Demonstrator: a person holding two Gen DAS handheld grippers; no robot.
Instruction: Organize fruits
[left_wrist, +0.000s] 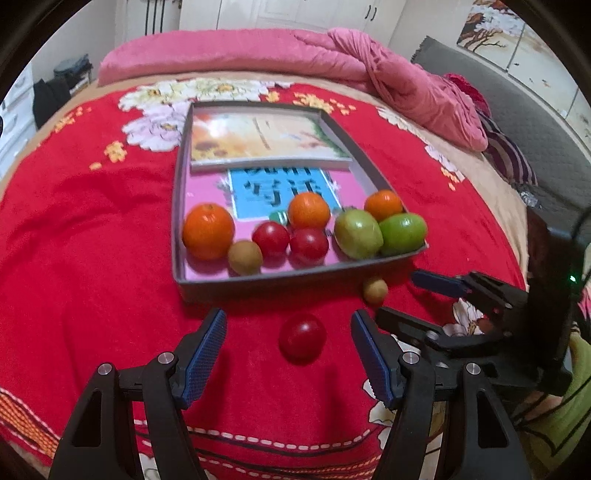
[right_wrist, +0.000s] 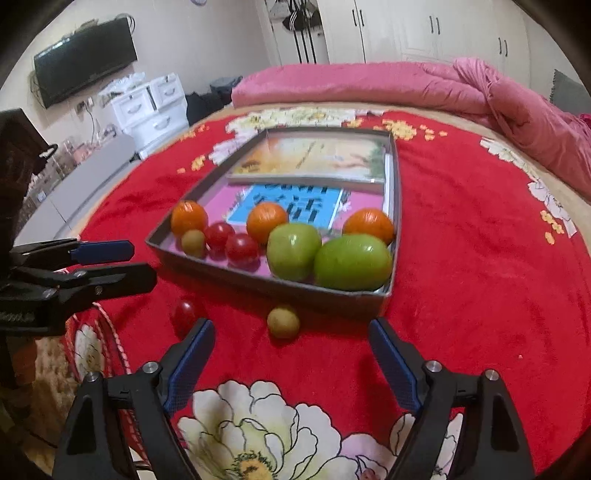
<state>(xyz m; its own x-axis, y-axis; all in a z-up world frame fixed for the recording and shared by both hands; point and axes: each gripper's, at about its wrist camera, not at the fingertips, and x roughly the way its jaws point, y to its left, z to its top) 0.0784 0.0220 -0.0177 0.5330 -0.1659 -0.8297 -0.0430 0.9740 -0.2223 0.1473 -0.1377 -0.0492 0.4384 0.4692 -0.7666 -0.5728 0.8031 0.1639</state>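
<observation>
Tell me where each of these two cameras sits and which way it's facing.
Left wrist view: on the left gripper, angled down at a loose red tomato; the right gripper shows at right.
Right wrist view: on the right gripper, angled down at a loose brown fruit; the left gripper shows at left.
Shared: the grey tray of fruit, both loose fruits, the red blanket.

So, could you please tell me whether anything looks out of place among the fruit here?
Two fruits lie on the red blanket outside the grey tray, while the rest sit together inside it: a red tomato before the open left tongs, and a small brown fruit near the tray's front wall, before the open right tongs.
</observation>
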